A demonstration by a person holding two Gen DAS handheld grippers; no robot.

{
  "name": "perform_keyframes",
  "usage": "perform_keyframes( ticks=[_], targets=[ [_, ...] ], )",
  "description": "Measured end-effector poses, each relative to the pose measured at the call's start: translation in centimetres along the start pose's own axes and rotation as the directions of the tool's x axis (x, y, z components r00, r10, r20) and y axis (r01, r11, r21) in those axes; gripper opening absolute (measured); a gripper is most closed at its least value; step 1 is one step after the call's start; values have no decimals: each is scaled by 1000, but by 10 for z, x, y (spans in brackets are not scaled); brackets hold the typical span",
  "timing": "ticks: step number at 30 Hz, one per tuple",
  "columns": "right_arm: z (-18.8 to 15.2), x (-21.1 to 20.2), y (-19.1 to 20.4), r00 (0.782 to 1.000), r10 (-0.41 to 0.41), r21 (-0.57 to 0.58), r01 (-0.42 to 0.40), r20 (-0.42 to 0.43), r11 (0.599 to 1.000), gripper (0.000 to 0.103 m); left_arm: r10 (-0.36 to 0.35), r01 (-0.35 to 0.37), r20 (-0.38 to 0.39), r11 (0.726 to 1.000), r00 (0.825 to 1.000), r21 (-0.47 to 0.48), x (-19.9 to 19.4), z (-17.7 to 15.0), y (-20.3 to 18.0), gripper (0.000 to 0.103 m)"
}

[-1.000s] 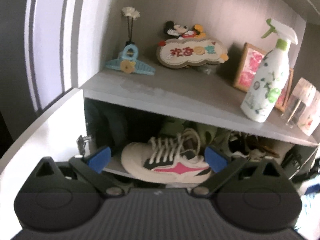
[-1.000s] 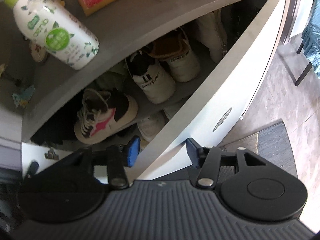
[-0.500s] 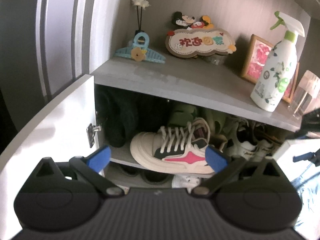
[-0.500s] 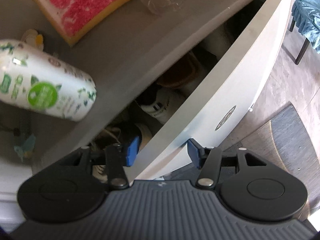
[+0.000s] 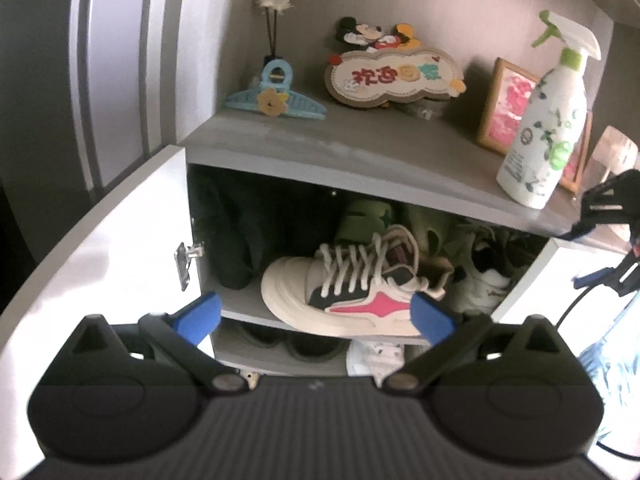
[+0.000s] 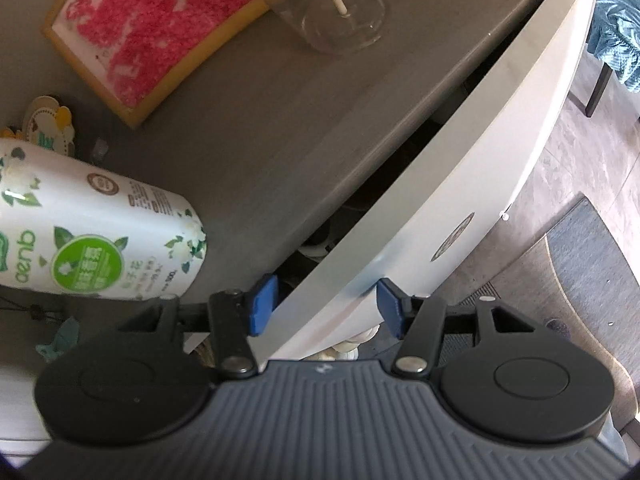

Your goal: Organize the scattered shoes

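A shoe cabinet stands with both white doors ajar beneath a grey shelf (image 5: 360, 152) of ornaments. The left gripper (image 5: 316, 316) hovers before the opening, its blue pads spread wide and holding nothing. Framed between them, but farther back on the cabinet's upper inner shelf, a cream sneaker (image 5: 348, 292) with a pink side stripe lies on its sole, toe toward the left door (image 5: 100, 248). Green slippers (image 5: 368, 220) sit behind it, more white shoes (image 5: 484, 284) crowd to its right, and dark footwear fills the level below.

The right gripper (image 6: 324, 306) straddles the top edge of the right door (image 6: 460, 200), one pad inside the cabinet and one outside; its jaws are released, the pads not pressing the panel. On the shelf stand a spray bottle (image 5: 548, 128), a pink framed picture (image 5: 508, 108), a cartoon welcome sign (image 5: 392, 76), a blue hair clip (image 5: 276, 96) and a clear glass (image 6: 340, 12). A grey floor mat (image 6: 576, 264) lies beyond the door.
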State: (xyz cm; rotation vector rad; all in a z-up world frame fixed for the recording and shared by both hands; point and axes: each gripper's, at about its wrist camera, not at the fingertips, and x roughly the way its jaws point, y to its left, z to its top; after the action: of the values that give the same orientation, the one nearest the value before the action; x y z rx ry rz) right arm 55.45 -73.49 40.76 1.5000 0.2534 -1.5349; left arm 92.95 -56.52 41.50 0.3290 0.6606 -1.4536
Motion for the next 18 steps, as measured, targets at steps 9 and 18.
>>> perform_keyframes(
  ticks=[9,18],
  targets=[
    [-8,-4,-19,990,129,-70,-126,47,990,69,43,-43,-67,999,997,-3,-22,-5,-25,103],
    [7,-12,-36,961,266,-358,-275,-77,892,84,193,-207,-102,965,976,-162,-58,-43,-87,103]
  ],
)
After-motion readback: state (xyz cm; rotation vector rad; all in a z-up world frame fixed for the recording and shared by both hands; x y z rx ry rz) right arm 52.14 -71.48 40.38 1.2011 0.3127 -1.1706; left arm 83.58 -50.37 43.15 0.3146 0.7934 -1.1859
